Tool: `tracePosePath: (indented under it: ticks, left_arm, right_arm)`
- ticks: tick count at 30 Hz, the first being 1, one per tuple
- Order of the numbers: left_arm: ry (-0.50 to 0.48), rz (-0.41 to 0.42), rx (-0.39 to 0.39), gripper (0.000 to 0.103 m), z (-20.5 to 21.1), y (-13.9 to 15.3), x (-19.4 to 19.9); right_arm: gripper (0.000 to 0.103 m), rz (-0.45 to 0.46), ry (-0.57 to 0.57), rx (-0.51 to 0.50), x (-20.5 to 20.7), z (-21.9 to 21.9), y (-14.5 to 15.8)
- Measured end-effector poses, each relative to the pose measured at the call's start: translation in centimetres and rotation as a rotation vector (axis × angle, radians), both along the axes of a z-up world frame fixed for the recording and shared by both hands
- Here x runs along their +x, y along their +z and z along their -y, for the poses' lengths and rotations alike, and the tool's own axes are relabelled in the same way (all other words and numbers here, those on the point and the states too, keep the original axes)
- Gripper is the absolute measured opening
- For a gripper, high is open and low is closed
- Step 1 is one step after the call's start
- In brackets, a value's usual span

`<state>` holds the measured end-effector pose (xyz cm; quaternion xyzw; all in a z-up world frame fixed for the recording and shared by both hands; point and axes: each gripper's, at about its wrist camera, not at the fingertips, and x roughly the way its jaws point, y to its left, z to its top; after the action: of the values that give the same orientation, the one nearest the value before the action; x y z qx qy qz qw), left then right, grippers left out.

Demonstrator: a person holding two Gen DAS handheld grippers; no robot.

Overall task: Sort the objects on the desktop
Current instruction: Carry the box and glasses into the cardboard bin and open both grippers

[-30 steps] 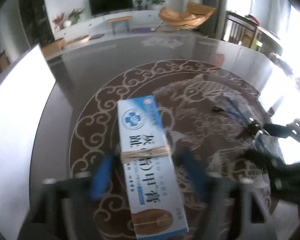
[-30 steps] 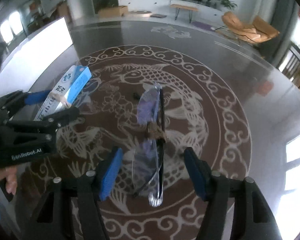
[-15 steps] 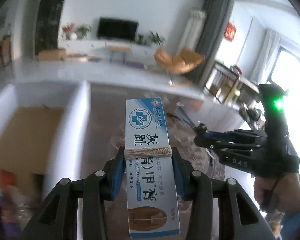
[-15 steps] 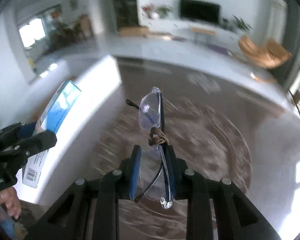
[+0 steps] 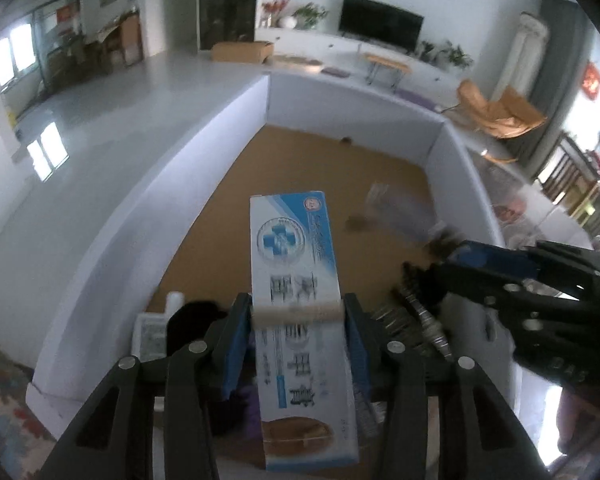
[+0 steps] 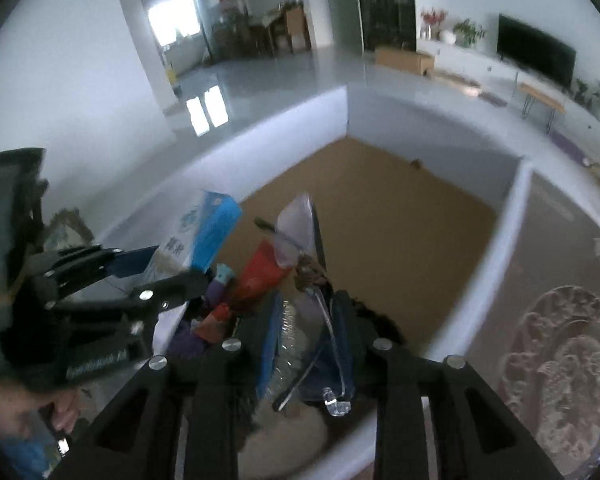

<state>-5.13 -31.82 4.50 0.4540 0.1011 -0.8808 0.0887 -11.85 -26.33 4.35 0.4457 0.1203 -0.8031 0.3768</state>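
Observation:
A long blue-and-white ointment box (image 5: 296, 280), wrapped with a rubber band, sits between the blue pads of my left gripper (image 5: 298, 312). The jaws are opening, though the pads still touch its sides. In the right wrist view my right gripper (image 6: 306, 312) is shut on folded clear glasses (image 6: 296, 224), whose lenses stick out forward. Both grippers hang over a white-walled bin (image 5: 452, 168) with a brown cardboard floor. The right gripper (image 5: 456, 264) shows at the right of the left wrist view, and the left gripper (image 6: 156, 268) with the ointment box (image 6: 204, 232) at the left of the right wrist view.
Several things lie in the bin's near end: a red tube (image 6: 260, 272), a white bottle (image 5: 156, 332), a black object (image 5: 196, 316) and purple items. The bin's far part is bare floor. The patterned table (image 6: 572, 340) lies right of the bin wall (image 6: 512, 216). A person's hand (image 6: 16, 408) holds the left gripper.
Both grippers rose from the patterned table and swung left over the white bin. The right gripper closed on the glasses; the left closed on the ointment box and carried it along.

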Motion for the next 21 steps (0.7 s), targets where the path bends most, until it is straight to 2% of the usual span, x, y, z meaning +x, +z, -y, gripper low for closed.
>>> tracePosePath:
  ticks: [1, 2, 3, 4, 5, 6, 7, 8, 12, 14, 17, 21]
  left_arm:
    - [0.002, 0.003, -0.007, 0.062, -0.3, -0.3, 0.2]
    - [0.010, 0.003, -0.022, 0.066, -0.3, -0.4, 0.5]
    - [0.038, 0.001, -0.065, 0.075, -0.5, -0.2, 0.7]
    - [0.056, -0.008, -0.090, 0.085, -0.8, -0.2, 0.9]
    - [0.075, -0.026, -0.110, 0.090, -1.5, 0.2, 1.6]
    - [0.108, -0.054, -0.136, 0.095, -1.9, 0.6, 2.2]
    - [0.140, -0.074, -0.157, 0.095, -1.7, 0.9, 2.3]
    - [0.164, -0.086, -0.176, 0.095, -1.7, 1.3, 1.9]
    - [0.261, -0.131, -0.164, 0.095, -2.4, 2.3, 3.3]
    - [0.308, -0.125, -0.169, 0.095, -2.9, 2.4, 3.7]
    - [0.290, -0.136, -0.144, 0.095, -3.8, 2.3, 3.8]
    - [0.300, -0.129, -0.182, 0.095, -4.6, 2.4, 4.2]
  right_arm:
    - [0.044, 0.019, 0.000, 0.022, -0.1, 0.5, -0.6]
    - [0.054, 0.027, -0.008, 0.036, -0.1, 0.7, -0.9]
    - [0.057, 0.017, -0.022, 0.033, 0.2, 0.5, -0.8]
    - [0.064, 0.013, -0.030, 0.015, 0.3, -0.1, -0.6]
    - [0.074, 0.010, -0.035, -0.010, 0.5, -0.9, -0.1]
    - [0.079, -0.003, -0.049, -0.022, 0.6, -1.8, 0.3]
    - [0.086, -0.024, -0.068, -0.029, 0.2, -3.0, 0.9]
    - [0.089, -0.049, -0.084, -0.038, 0.4, -4.0, 1.5]
    - [0.091, -0.106, -0.115, -0.063, 0.0, -6.7, 3.4]
    - [0.092, -0.120, -0.119, -0.062, 0.3, -7.4, 3.9]
    - [0.092, -0.127, -0.109, -0.050, 0.8, -7.3, 3.8]
    - [0.092, -0.137, -0.073, -0.026, 1.4, -7.0, 3.4]
